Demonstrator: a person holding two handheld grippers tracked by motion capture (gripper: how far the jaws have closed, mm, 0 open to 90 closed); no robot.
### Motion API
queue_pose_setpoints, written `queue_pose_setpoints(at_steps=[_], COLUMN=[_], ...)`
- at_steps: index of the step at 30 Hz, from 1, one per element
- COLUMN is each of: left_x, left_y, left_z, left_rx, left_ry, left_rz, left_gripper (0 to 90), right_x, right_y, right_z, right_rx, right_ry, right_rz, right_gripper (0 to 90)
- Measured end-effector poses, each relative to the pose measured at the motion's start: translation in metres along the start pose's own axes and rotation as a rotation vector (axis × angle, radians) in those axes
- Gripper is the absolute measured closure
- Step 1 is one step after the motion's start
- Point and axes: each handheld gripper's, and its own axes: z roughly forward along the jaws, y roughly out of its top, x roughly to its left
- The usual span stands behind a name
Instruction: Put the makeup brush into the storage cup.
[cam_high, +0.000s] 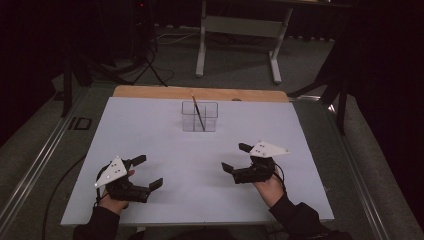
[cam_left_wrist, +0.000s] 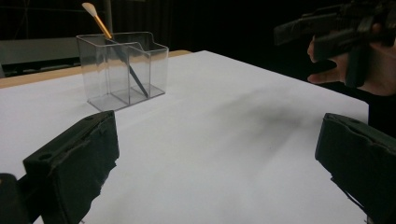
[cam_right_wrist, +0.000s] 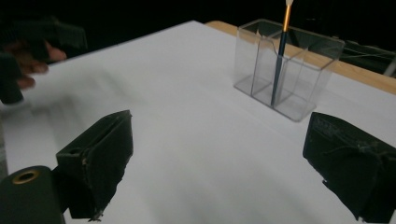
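Clear divided holder (cam_high: 199, 116), far centre of white table sheet (cam_high: 150, 135), brush (cam_high: 198, 113) leaning inside. Left gripper (cam_high: 150, 172), right gripper (cam_high: 237, 157): jaws wide, empty. Dark room; background possibly a desk frame (cam_high: 239, 35).

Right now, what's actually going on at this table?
A person holds a two-jaw gripper in each hand over a white sheet. The left gripper and the right gripper both rest near the front edge with jaws wide open and nothing between them. Farther back stands a clear divided holder with one brush leaning in it, bristles up. Neither gripper touches the holder or the brush.
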Motion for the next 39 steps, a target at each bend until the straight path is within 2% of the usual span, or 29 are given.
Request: queue_pose_setpoints(at_steps=[3,6,12,17,20,23,25,30,32,34,39], left_x=[0.000,0.000,-0.001,-0.001,-0.001,-0.001,-0.001,-0.001,-0.001,-0.001,-0.001], left_y=[0.000,0.000,0.001,0.000,0.000,0.000,0.000,0.000,-0.001,-0.001,-0.001], left_z=[0.000,0.000,0.000,0.000,0.001,0.001,0.001,0.001,0.001,0.002,0.002], left_rx=[0.003,0.004,0.012,0.016,0.020,0.018,0.019,0.022,0.025,0.028,0.027], left_ry=[-0.001,-0.001,0.000,-0.002,-0.001,-0.001,-0.003,-0.006,-0.006,-0.007,-0.009], left_rz=[0.002,0.007,0.011,0.016,0.016,0.015,0.011,0.010,0.012,0.013,0.011], left_gripper=[0.0,0.0,0.0,0.0,0.0,0.0,0.0,0.0,0.0,0.0,0.0], right_x=[0.001,0.002,0.003,0.002,0.000,-0.002,-0.002,-0.007,-0.009,-0.012,-0.016], right_y=[-0.005,-0.011,-0.019,-0.026,-0.030,-0.032,-0.034,-0.036,-0.038,-0.040,-0.043], right_z=[-0.001,-0.002,-0.002,-0.005,-0.007,-0.010,-0.013,-0.018,-0.020,-0.019,-0.017], right_rx=[0.018,0.040,0.075,0.099,0.102,0.111,0.119,0.127,0.140,0.172,0.208], right_ry=[0.001,-0.025,-0.021,-0.007,-0.012,-0.022,-0.045,-0.065,-0.079,-0.114,-0.134], right_rz=[-0.004,-0.038,-0.050,-0.035,-0.004,0.001,-0.003,0.018,0.025,0.030,0.045], right_gripper=[8.2,8.2,8.2,8.3,10.4,10.4,10.4,10.4,10.4,10.4,10.4])
